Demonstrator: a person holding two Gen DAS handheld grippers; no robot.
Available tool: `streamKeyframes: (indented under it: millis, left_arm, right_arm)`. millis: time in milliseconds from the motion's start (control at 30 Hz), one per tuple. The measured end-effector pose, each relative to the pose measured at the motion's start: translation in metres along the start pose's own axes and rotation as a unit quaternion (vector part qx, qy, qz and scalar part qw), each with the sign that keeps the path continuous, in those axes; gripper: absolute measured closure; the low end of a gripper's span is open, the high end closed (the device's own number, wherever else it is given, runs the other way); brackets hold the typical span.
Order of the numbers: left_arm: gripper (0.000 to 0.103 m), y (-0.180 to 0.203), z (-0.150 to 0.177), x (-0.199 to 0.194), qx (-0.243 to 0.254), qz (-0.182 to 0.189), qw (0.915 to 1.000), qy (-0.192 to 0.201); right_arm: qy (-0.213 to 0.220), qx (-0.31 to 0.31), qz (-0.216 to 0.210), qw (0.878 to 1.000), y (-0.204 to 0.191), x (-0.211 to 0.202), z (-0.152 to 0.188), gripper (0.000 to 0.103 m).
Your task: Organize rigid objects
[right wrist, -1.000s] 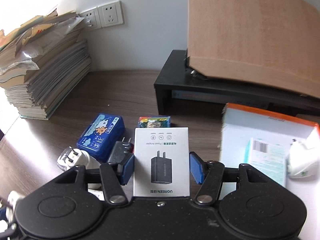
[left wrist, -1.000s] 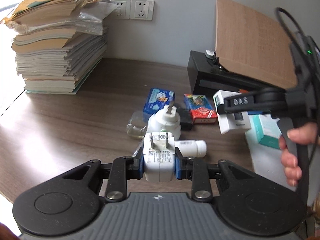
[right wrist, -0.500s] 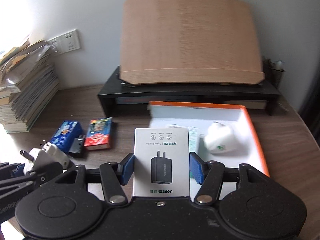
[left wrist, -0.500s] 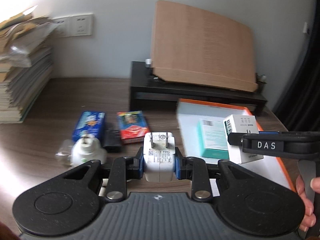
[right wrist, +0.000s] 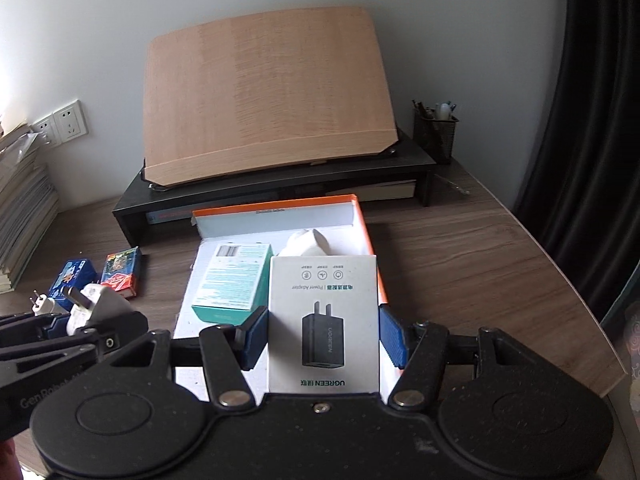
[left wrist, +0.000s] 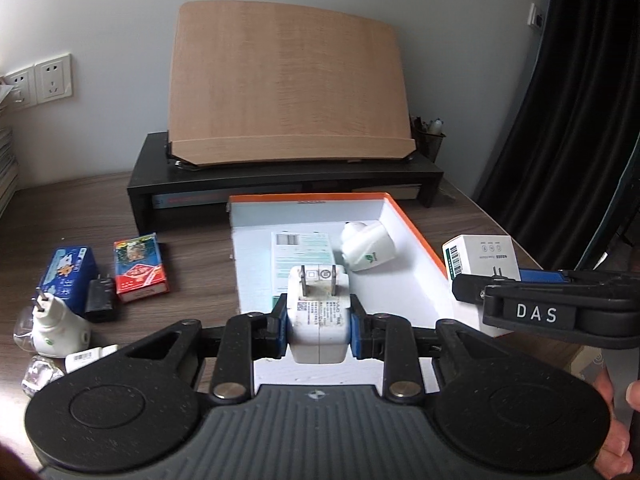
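Note:
My left gripper (left wrist: 319, 322) is shut on a white power adapter (left wrist: 318, 312), prongs pointing away, above the near end of the orange-rimmed white box (left wrist: 414, 236). A teal carton (left wrist: 300, 254) and a white plug-in device (left wrist: 366, 250) lie inside that box. My right gripper (right wrist: 323, 336) is shut on a white charger carton (right wrist: 323, 312) printed with a black plug, held over the box's right side (right wrist: 370, 240). On the table to the left lie a blue box (left wrist: 68, 276), a red card box (left wrist: 138, 268), a black adapter (left wrist: 100, 300) and another white plug-in device (left wrist: 56, 328).
A wooden board (left wrist: 288, 88) leans on a black stand (left wrist: 280, 188) behind the box. A mesh pen holder (right wrist: 436, 132) stands at the stand's right end. A black curtain (right wrist: 592, 120) hangs on the right, past the table's edge (right wrist: 580, 292). Wall sockets (left wrist: 52, 80) are at the left.
Both views have swung right, from the stacked papers and loose items to the orange-rimmed box. Each gripper keeps the same thing in its jaws and has moved over the box.

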State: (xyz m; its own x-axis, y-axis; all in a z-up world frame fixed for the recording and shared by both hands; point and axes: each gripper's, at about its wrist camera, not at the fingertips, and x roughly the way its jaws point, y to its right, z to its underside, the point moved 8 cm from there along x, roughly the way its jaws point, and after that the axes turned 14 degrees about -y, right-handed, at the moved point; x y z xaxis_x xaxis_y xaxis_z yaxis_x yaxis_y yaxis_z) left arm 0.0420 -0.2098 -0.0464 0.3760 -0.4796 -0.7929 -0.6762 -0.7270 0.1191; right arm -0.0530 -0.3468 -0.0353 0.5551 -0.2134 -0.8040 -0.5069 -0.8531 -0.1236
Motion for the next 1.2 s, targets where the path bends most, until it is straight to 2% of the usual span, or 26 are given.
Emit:
streamKeyframes:
  millis: [400,1200]
  left_arm:
    - [0.074,0.02,-0.001,0.007,0.011,0.001,0.9999,-0.008]
    - [0.074,0.021,-0.001,0.016,0.006,-0.009,0.9996,-0.027]
  right_arm:
    - [0.003,0.001,-0.004,1.0,0.013,-0.005,0.005,0.032]
    - [-0.005,-0.005,-0.009,1.0,0.014,0.004,0.003,0.032]
